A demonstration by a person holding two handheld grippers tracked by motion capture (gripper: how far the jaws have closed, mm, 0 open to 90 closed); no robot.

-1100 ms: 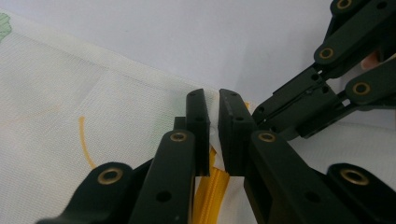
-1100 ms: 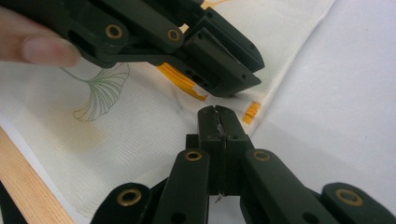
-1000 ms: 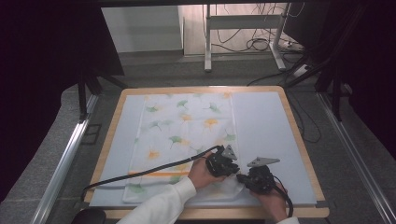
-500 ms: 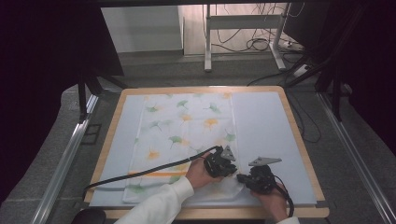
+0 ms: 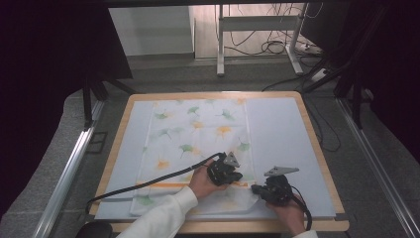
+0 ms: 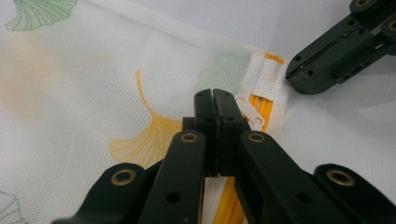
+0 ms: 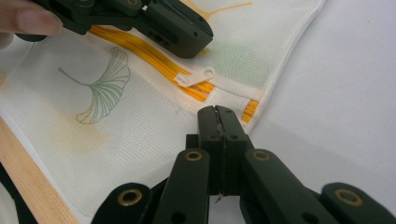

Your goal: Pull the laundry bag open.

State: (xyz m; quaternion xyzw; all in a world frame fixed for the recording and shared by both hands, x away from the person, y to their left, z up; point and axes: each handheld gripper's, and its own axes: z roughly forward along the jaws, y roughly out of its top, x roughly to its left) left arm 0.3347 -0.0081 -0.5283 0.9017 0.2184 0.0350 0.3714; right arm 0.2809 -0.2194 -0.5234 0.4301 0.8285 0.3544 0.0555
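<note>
**Two clenched tools meet at the zip end of a ginkgo-print mesh bag**

The left tool has its jaws pressed flat together, having just finished closing, and I cannot tell whether any cloth is nipped between them. Its tip rests on the mesh right beside the white zipper pull, which lies on the orange zipper. The right tool is clenched too, jaws meeting with no gap, tip down at the bag's edge just short of the orange zipper's end; nothing shows between them.

From above, the left tool and right tool sit close together near the front right corner of the bag. The white mesh bag, printed with green and yellow ginkgo leaves, lies flat on a pale mat covering the wood-rimmed tabletop. A black cable trails from the left tool across the bag toward the tabletop's left front.
</note>
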